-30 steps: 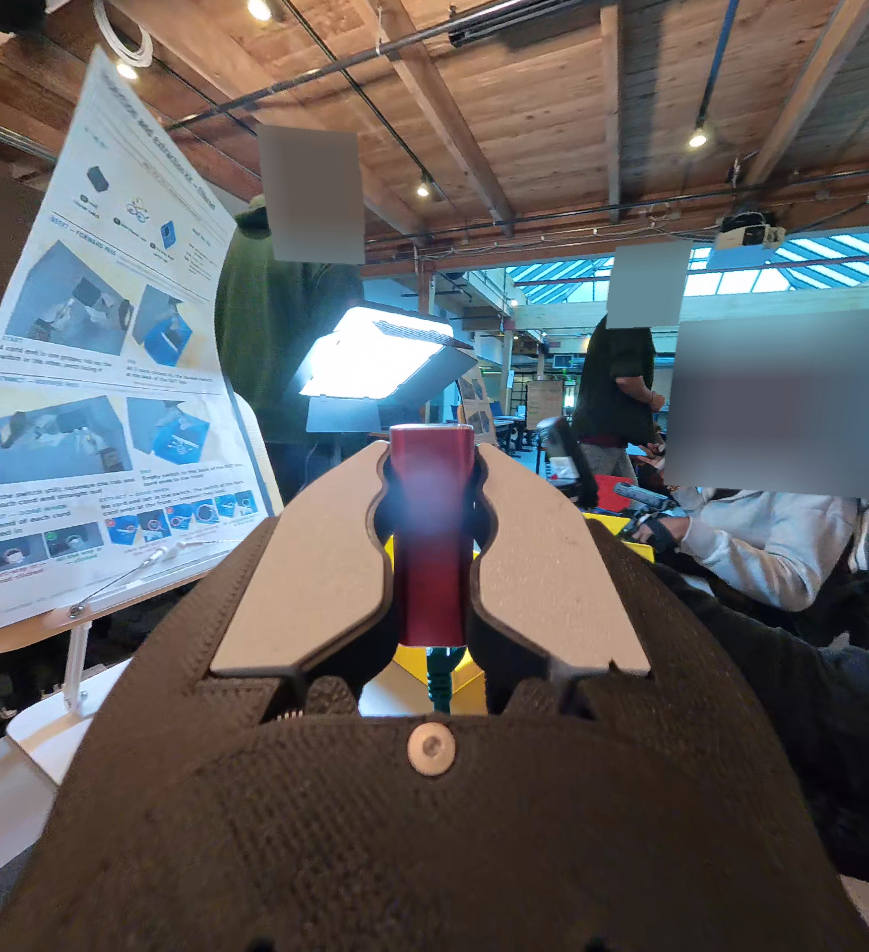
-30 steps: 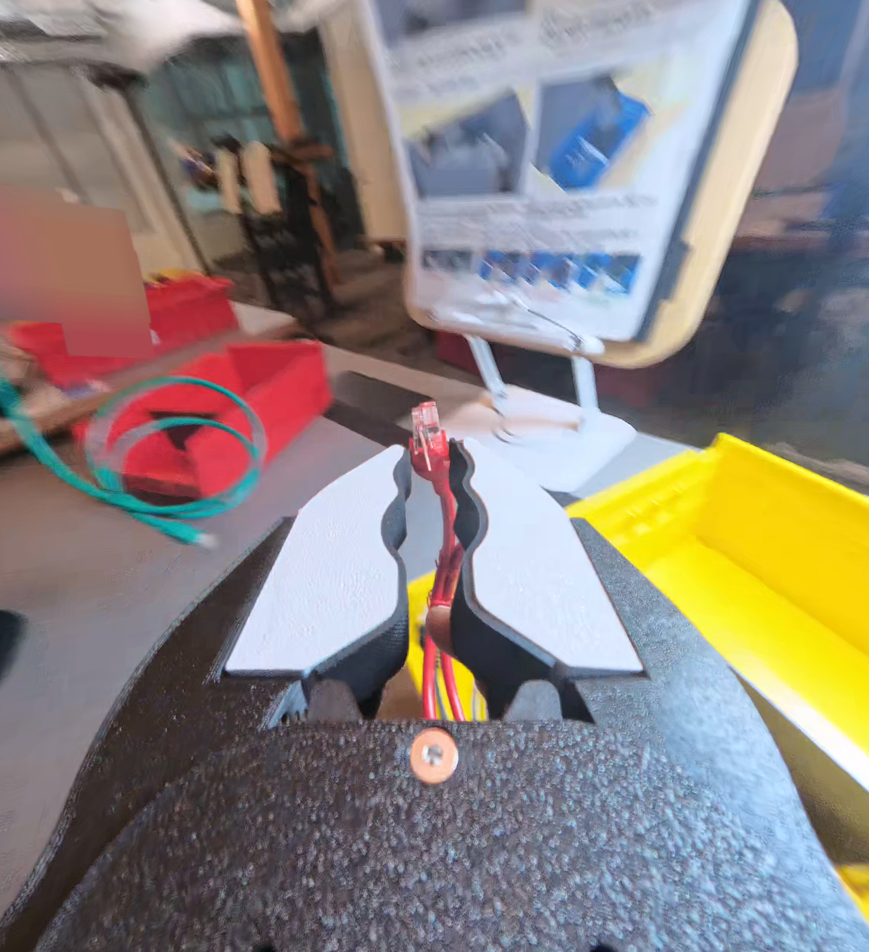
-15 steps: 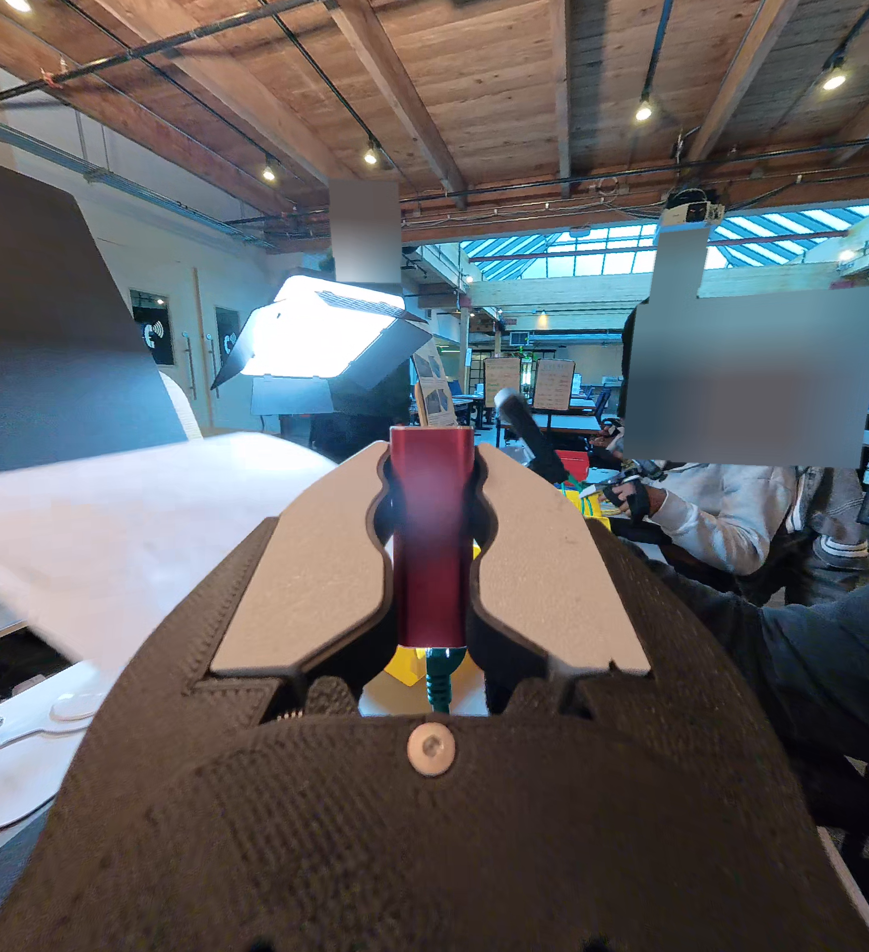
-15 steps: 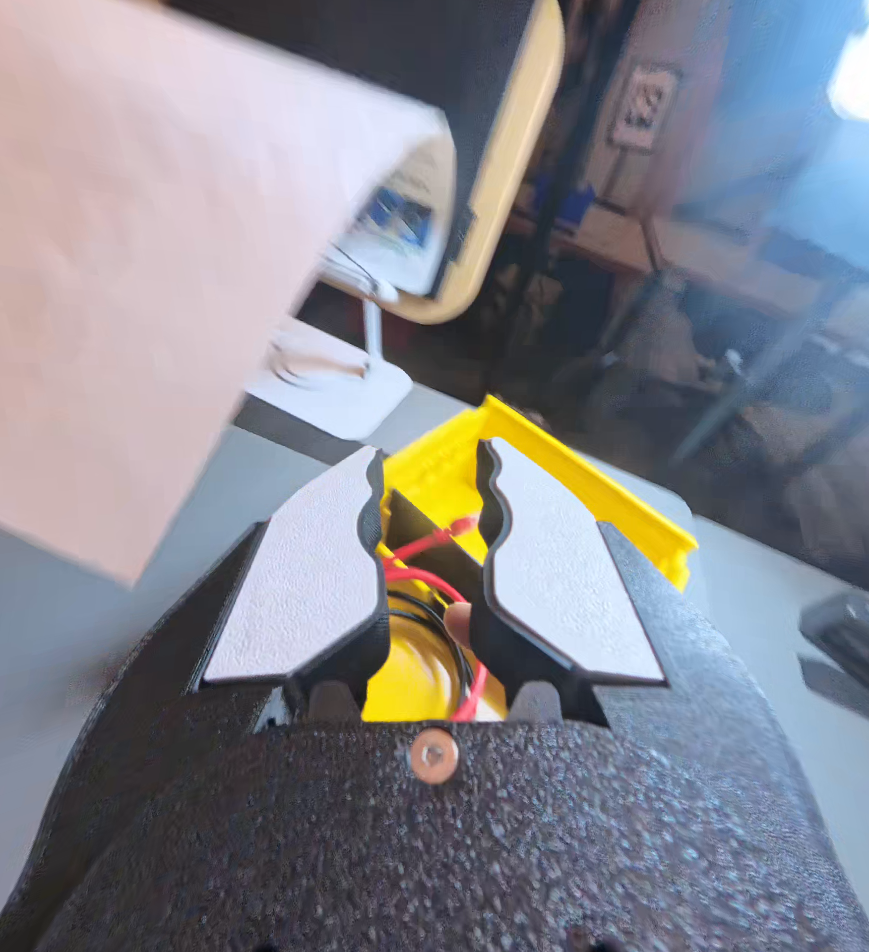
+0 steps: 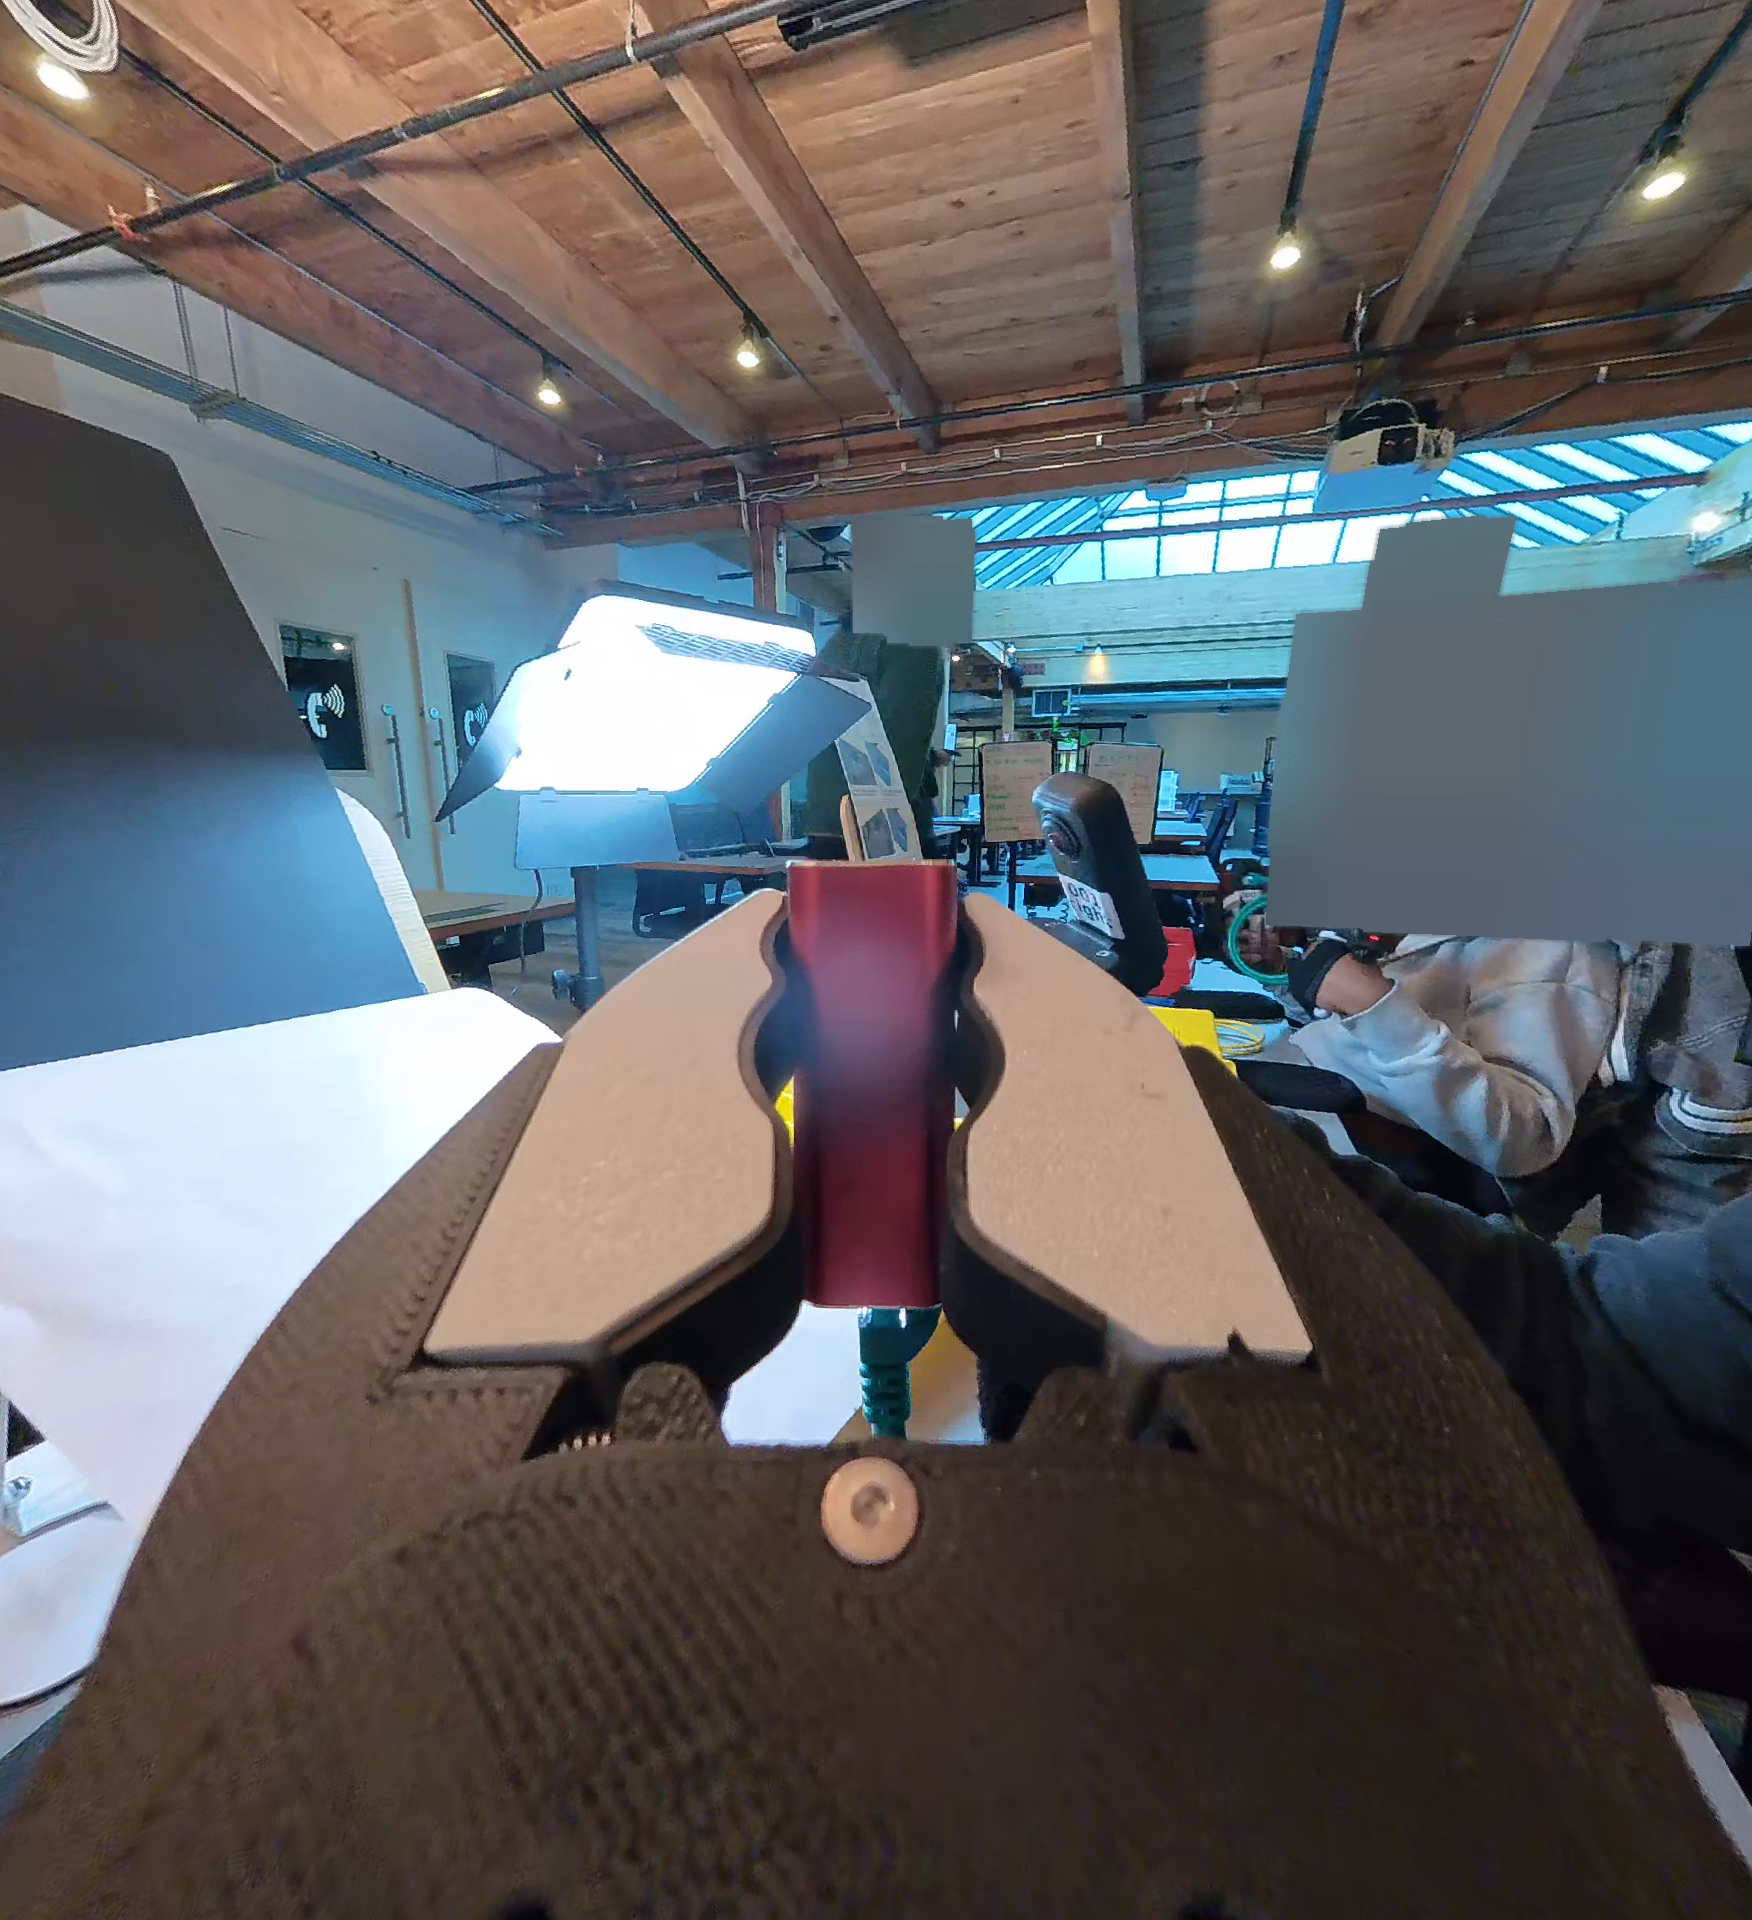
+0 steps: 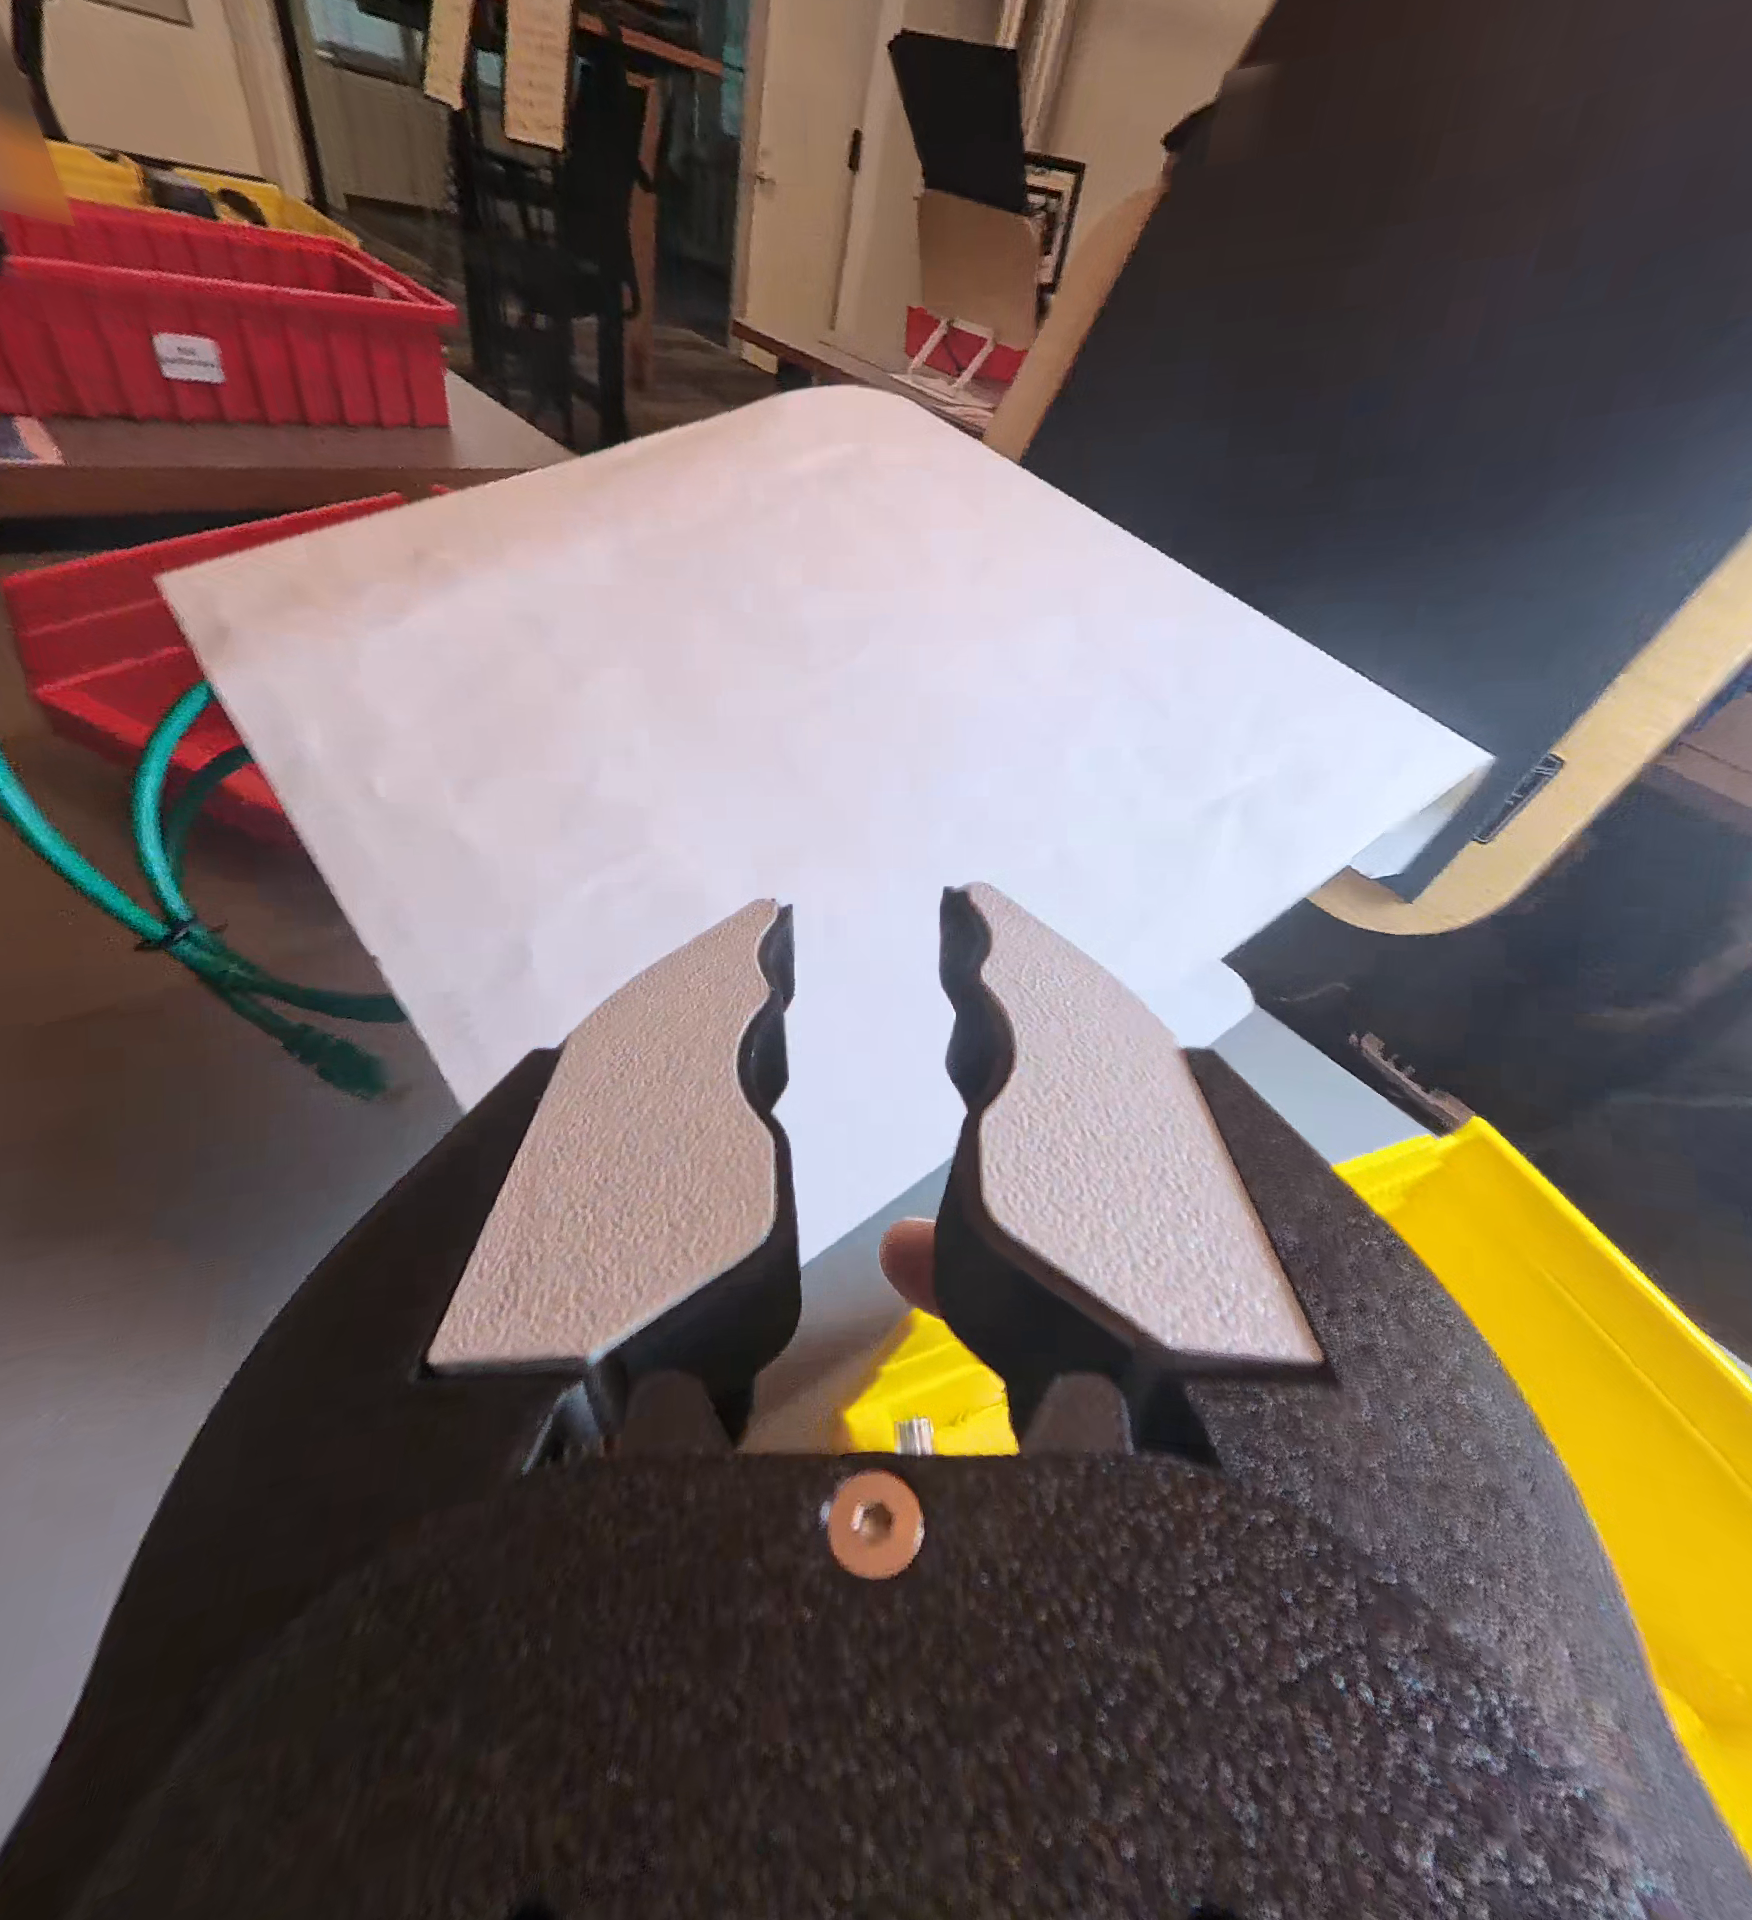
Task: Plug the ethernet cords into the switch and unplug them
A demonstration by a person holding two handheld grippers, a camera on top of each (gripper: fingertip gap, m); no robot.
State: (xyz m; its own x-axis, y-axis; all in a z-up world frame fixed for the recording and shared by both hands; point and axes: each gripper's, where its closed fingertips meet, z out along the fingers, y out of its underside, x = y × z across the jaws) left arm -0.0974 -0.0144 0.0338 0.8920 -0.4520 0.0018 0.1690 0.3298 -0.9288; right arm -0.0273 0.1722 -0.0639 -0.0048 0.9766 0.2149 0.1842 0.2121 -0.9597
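Note:
My left gripper (image 5: 872,914) is shut on the red metal switch (image 5: 872,1081) and holds it raised, pointing out over the room. A green ethernet cord (image 5: 882,1371) is plugged into the switch's near end and hangs down between the fingers. My right gripper (image 6: 867,914) is open and empty above the grey table, facing a white paper sheet (image 6: 747,675). A green ethernet cord (image 6: 176,914) lies looped on the table to its left, its plug end (image 6: 342,1065) loose. The red cord is out of view.
A yellow bin (image 6: 1578,1351) sits at the right under my right gripper. Red bins (image 6: 186,322) stand at the back left. The paper hangs off a clipboard stand (image 5: 10,1579) on the table. Seated people (image 5: 1474,1039) and a bright light panel (image 5: 643,707) are beyond. The left gripper's tips are roughly 25 cm from the right gripper's.
My right gripper has let go of the red cord, opened, and swung from the yellow bin back left toward the paper. My left gripper turned right, still holding the switch.

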